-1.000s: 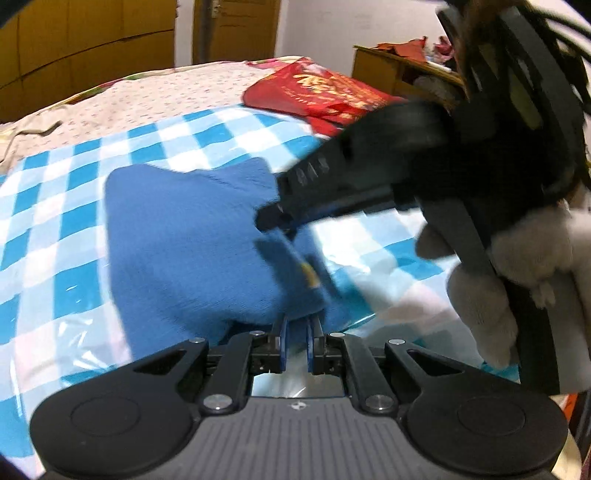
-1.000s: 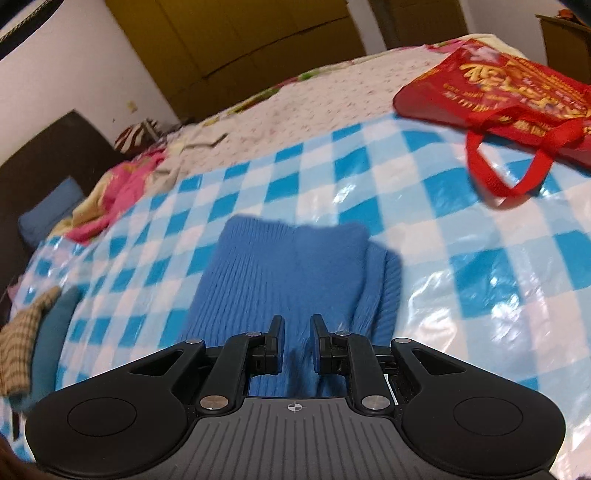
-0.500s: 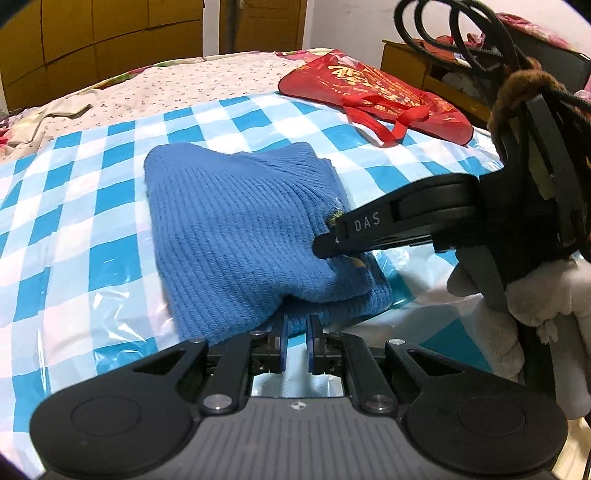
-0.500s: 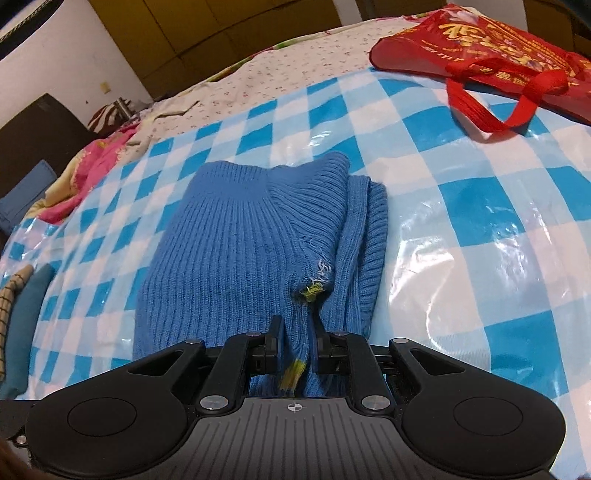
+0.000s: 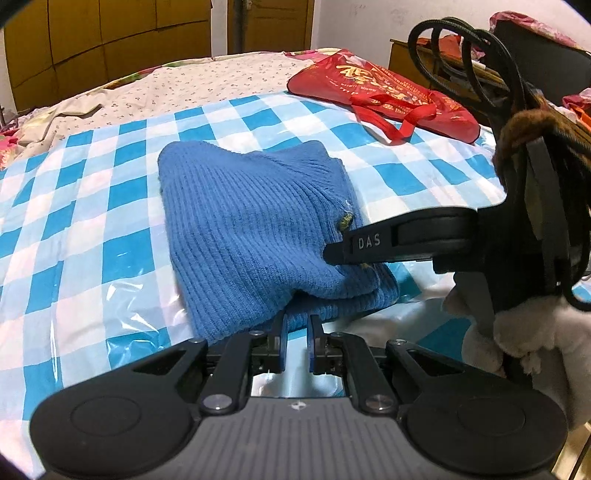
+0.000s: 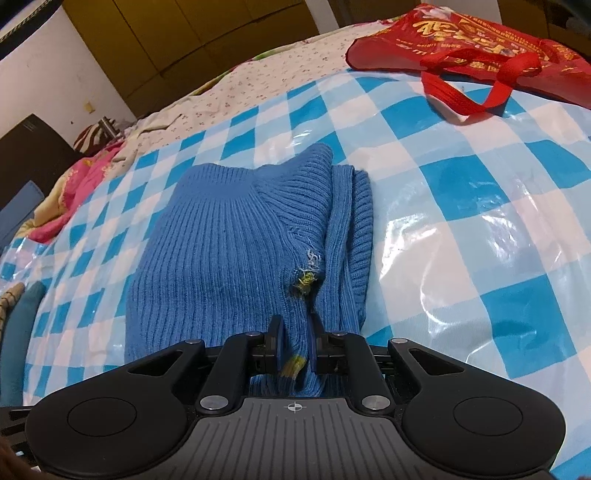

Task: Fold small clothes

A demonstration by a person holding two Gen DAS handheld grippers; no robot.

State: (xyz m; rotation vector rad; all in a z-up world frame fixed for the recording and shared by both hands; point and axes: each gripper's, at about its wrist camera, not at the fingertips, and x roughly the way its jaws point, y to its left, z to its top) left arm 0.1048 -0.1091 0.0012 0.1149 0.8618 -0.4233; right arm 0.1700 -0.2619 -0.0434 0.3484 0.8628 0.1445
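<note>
**Both grippers on the folded blue sweater**

From the left wrist view, we see our left gripper (image 5: 295, 325) at the near edge of the blue knit sweater (image 5: 251, 236), its fingers drawn close with the sweater's lowest layer nipped between them. The sweater lies folded on the blue-and-white checked plastic sheet (image 5: 92, 221) that covers the bed, near the sheet's middle. Its long axis runs from us away toward the wooden wardrobe (image 5: 110, 33), ribbed collar at the far end, hem toward us. To the right, our right gripper (image 5: 332, 254) reaches in sideways and its tip sits on the sweater's right edge, beside a frayed yellow-green thread patch (image 5: 345, 220).

From the right wrist view, the right gripper (image 6: 295, 332) has its fingers nearly together, pinching a fold of the sweater (image 6: 221, 266) near the hem.

Farther right, a red tote bag (image 6: 472, 40) lies flat on the sheet, well apart from the sweater, its handles (image 6: 480, 88) spilled toward us. We cannot tell what it holds.
</note>
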